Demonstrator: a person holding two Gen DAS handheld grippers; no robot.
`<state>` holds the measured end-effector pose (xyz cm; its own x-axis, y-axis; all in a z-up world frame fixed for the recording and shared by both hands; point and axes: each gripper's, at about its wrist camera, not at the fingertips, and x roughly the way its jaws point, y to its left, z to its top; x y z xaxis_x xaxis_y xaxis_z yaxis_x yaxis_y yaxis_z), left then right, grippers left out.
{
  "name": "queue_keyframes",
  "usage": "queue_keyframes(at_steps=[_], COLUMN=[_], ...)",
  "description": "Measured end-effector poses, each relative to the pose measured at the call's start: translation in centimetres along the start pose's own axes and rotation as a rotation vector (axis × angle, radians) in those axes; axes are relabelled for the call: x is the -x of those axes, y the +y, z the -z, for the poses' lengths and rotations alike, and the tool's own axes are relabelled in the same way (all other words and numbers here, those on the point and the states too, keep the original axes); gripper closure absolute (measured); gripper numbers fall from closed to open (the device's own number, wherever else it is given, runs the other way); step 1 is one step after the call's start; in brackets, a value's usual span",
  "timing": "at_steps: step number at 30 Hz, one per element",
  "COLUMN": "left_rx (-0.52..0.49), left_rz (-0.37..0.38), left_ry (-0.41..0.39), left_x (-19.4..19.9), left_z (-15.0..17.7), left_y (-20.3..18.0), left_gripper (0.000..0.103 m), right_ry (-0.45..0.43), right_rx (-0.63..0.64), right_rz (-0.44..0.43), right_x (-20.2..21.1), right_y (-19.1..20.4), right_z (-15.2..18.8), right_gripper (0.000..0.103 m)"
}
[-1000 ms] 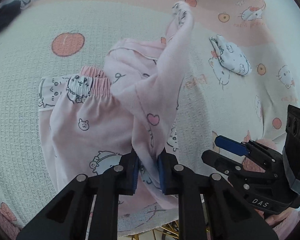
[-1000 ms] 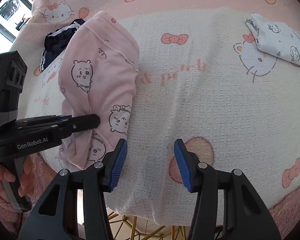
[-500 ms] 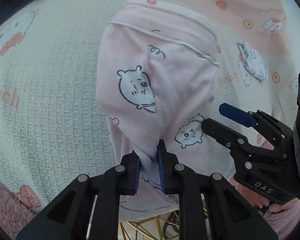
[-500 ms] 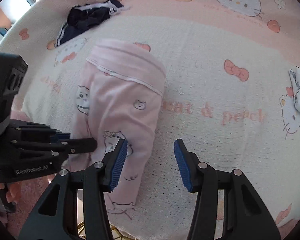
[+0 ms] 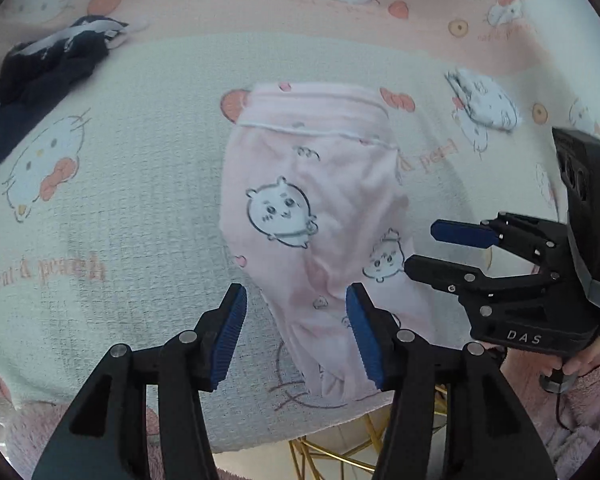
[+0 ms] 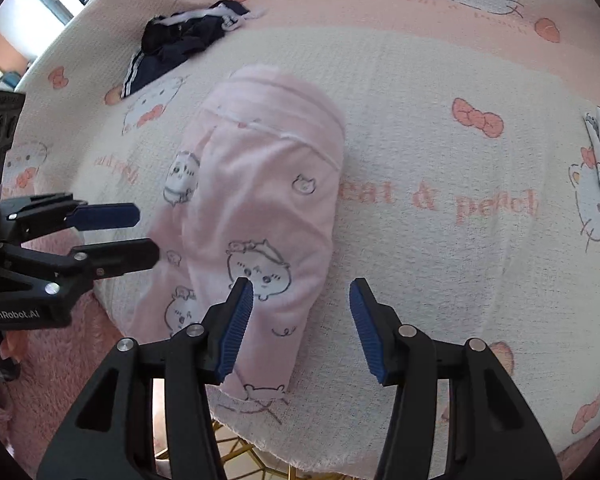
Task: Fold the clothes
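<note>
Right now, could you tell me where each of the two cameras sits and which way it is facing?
Left wrist: on the left gripper, looking forward and down at the pink pyjama garment; its open fingers, the right gripper and a hand show.
Right wrist: on the right gripper, looking forward and down at the same garment; its open fingers and the left gripper show.
Shared: the garment, the dark clothing, the cat-print blanket.
</note>
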<state>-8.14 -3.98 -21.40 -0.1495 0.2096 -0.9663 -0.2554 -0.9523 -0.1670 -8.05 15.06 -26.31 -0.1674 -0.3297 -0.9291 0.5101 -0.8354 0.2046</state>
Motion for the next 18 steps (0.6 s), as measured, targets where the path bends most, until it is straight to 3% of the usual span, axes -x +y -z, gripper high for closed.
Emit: queue_keyframes(at_steps=[3,5,8,9,13,15,18], left_rx=[-0.004,0.058,0.084,0.091,0.102,0.04,-0.006], left_rz=[-0.063,-0.061,-0.134,-0.131,0.042,0.034,-0.018], left_ry=[0.093,0.089,0.055,0.031,-0.019,0.018,0.059], left_x=[-2.1,-1.3,0.5,1.1,1.6,0.4,-0.8], left_z=[0.8,1.2,1.4,1.4,1.5,1.9,2.3], left_y=[0.0,1.1,1.8,1.9,0.9,-0.5,-1.9], left_gripper=[0.044,0.043,0.043,0.043,0.043,0.043,0.043], right_ry=[0.016,0.0,-0.031,-0.044,-0.063,-0.032,0.022], right_rx=[-0.005,-0.063,-0.113,-0.103,-0.066,-0.013,0.024], right_rz=[0.031,0.02,0.037,0.041,-0.03,-0.03,0.043], right_x=[-0.8,-0.1,1.1,1.6,2.5,1.9,0.5], right_y=[-0.7,-2.1,-3.4,-3.3,-2.1,-0.9,-0.5], right_z=[1.1,1.4,1.7,1.7,1.7,2.0,2.8], right_gripper=[0.048,0.043,0.043,0.043,0.043,0.043,0.043])
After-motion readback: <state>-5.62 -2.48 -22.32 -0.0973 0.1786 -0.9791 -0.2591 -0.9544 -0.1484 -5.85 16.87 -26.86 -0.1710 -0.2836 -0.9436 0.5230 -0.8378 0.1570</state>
